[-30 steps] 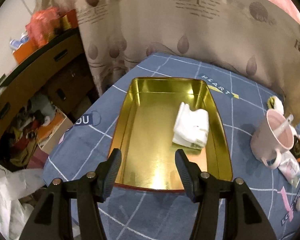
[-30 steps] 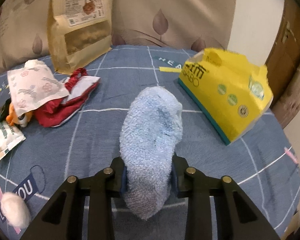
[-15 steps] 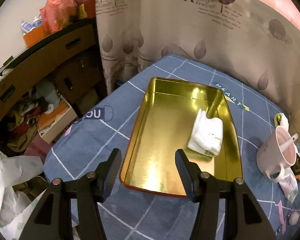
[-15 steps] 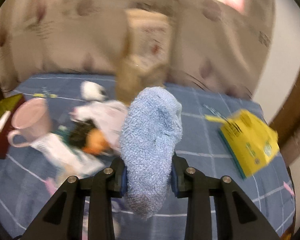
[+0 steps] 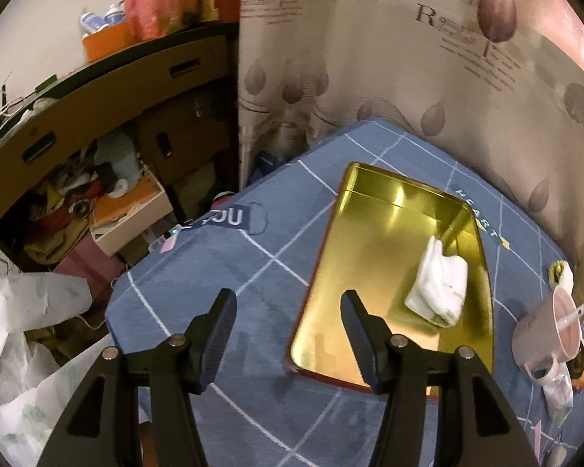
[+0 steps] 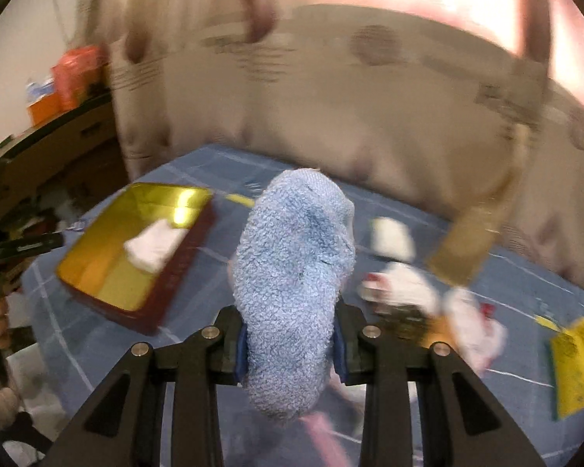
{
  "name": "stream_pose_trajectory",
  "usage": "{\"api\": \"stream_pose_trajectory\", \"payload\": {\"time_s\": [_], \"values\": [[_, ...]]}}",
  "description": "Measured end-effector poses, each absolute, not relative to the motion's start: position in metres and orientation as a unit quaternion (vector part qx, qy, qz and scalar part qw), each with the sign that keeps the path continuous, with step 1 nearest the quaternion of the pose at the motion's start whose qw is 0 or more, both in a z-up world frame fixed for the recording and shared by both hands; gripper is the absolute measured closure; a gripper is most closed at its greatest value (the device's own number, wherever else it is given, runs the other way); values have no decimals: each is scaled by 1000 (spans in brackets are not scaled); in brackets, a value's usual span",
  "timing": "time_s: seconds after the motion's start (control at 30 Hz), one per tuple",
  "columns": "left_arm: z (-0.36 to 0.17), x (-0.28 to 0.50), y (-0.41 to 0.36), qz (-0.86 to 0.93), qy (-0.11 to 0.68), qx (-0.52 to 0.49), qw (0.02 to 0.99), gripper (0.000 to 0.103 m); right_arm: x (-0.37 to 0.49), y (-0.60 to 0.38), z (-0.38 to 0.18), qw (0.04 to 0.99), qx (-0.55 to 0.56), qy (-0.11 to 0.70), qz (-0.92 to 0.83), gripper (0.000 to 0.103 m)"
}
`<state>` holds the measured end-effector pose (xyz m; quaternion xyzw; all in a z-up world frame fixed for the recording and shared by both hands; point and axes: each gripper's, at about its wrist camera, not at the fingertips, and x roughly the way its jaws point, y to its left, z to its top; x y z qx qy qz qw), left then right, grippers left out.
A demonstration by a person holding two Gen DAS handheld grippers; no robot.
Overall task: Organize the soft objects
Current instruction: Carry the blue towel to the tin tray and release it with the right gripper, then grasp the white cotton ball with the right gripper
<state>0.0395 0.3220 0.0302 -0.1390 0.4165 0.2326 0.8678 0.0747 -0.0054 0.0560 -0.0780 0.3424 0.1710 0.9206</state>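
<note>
Blue sock [image 6: 292, 284] clamped; background blurred.

– what's the surface?
– i see a desk under a blue cloth [image 5: 222, 272] with white grid lines.
– what's on it?
– a gold tin tray [image 5: 354, 264] lies flat. right of it stands a pink mug [image 5: 541, 334]. my right view, blurred, adds a yellow box [image 6: 576, 362] and a brown pouch [image 6: 467, 245].

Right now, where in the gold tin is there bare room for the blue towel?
Shallow gold metal tin: its near half and left side are bare; the folded white cloth lies against its right wall. Beyond that wall it is crowded around the pink mug.
</note>
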Motion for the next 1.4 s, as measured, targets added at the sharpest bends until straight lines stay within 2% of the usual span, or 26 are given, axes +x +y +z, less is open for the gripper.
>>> {"api": "stream_pose_trajectory", "payload": {"time_s": [0.47, 0.77, 0.87, 0.93, 1.03, 1.23, 1.4], "values": [[33, -15, 367, 279, 400, -210, 848, 46, 101, 146, 11, 859, -120, 391, 308, 73], [32, -14, 369, 284, 402, -207, 846, 46, 106, 194, -4, 843, -148, 402, 325, 69], [30, -12, 369, 284, 405, -206, 844, 46, 108, 203, -11, 840, -155, 408, 322, 66], [30, -11, 369, 284, 405, -204, 845, 46, 108, 208, -14, 840, -158, 410, 318, 50], [31, -11, 369, 284, 404, -202, 846, 46, 104, 209, -11, 849, -171, 395, 307, 37], [30, -11, 369, 284, 404, -199, 846, 46, 94, 188, 8, 861, -168, 377, 298, 34], [29, -10, 367, 284, 405, -195, 847, 46, 59, 135, 22, 865, -165, 372, 294, 34]]}}
